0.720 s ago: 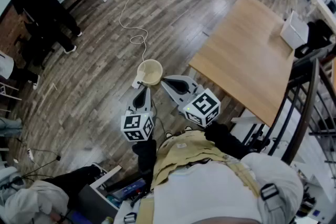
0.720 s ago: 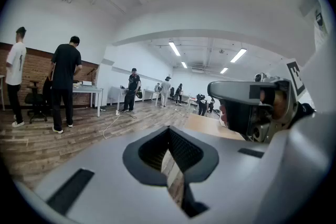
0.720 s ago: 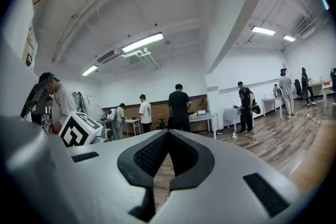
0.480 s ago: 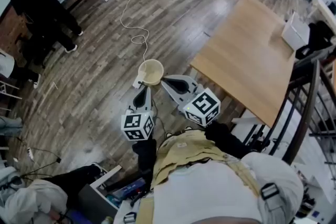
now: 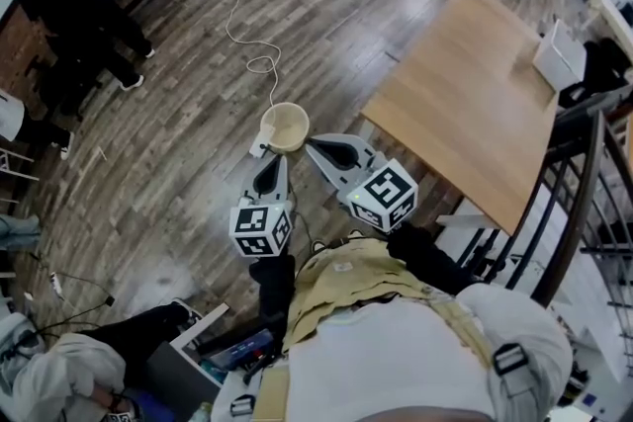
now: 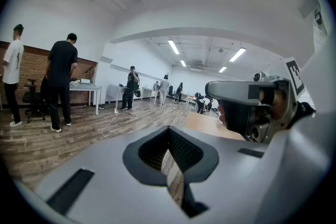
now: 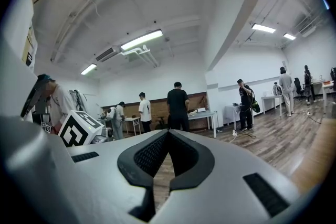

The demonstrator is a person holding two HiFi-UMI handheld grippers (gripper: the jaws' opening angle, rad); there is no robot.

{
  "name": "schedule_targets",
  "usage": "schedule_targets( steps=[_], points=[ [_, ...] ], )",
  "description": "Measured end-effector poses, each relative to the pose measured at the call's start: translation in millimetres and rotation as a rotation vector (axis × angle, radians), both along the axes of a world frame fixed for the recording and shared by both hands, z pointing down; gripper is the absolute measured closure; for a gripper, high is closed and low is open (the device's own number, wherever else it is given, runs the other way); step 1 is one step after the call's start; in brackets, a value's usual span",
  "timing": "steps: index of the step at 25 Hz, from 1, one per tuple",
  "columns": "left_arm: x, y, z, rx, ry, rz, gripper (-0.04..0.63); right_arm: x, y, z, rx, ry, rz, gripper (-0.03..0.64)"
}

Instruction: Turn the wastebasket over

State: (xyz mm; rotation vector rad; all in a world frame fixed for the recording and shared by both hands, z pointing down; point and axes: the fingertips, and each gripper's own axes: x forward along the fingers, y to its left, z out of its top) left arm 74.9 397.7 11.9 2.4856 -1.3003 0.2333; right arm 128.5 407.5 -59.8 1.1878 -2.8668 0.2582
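A cream wastebasket [image 5: 285, 126] stands upright on the wooden floor, its open mouth facing up, seen in the head view only. My left gripper [image 5: 273, 159] hangs just short of the basket on its near side, apart from it, jaws shut and empty. My right gripper [image 5: 311, 147] is beside the basket's right near edge, also shut with nothing in it, not touching. In the left gripper view the left gripper [image 6: 168, 131] looks out level over the room; the right gripper [image 7: 168, 132] does the same in its own view. Neither of these views shows the basket.
A wooden table [image 5: 465, 104] stands right of the basket, with a white box [image 5: 556, 54] on its far end. A white cable [image 5: 259, 64] trails along the floor to the basket. A person in black [image 5: 74, 0] stands far left. A railing [image 5: 574, 203] runs at right.
The head view has drifted slightly, so everything sits a little higher in the picture. The grippers keep the same places relative to the basket, and both stay shut.
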Motion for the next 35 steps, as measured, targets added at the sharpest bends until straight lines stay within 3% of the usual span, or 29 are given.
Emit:
schedule_targets(
  steps=[15, 21, 29, 35],
  points=[
    [-34, -7, 33, -0.072, 0.018, 0.003, 0.595, -28, -11, 39, -0.093, 0.003, 0.023, 0.595],
    [-53, -25, 68, -0.157, 0.023, -0.051, 0.595, -40, -30, 76, -0.178, 0.005, -0.01, 0.595],
    [-68, -132, 95, -0.224, -0.038, -0.168, 0.594, -51, -164, 111, -0.258, -0.055, -0.104, 0.595],
    [-50, -217, 90, -0.239, -0.048, -0.193, 0.594, -42, -280, 105, -0.233, -0.05, -0.184, 0.595]
  ],
)
